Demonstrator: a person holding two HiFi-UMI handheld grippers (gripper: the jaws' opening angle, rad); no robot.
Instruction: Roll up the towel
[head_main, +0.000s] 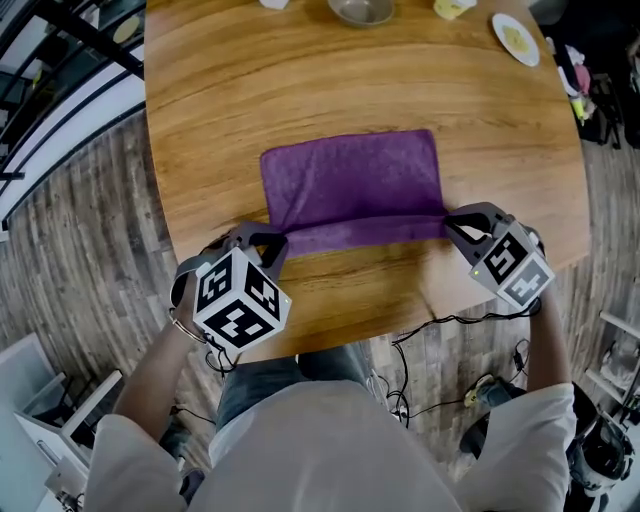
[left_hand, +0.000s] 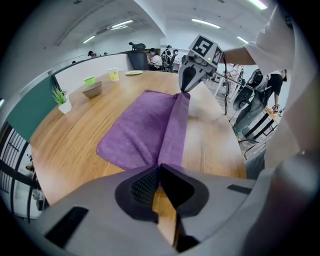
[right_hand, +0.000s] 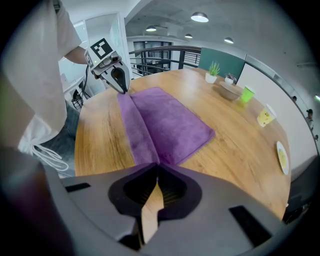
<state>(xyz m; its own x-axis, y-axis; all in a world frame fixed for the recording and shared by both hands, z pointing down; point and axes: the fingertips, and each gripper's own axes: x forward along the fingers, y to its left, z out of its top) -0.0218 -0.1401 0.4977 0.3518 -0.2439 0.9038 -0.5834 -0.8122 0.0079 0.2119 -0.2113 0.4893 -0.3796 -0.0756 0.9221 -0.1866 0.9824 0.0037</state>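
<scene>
Towel (head_main: 350, 180), 1, purple, lies at the centre of 1 wooden table (head_main: 250, 100), its near fold pinched by 2 clamped grippers: left gripper (head_main: 279, 239) at its 7 o'clock corner, right gripper (head_main: 448, 222) at 5 o'clock.

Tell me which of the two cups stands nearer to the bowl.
The green cup, right beside the bowl; the yellow cup stands farther along, toward the plate.
</scene>
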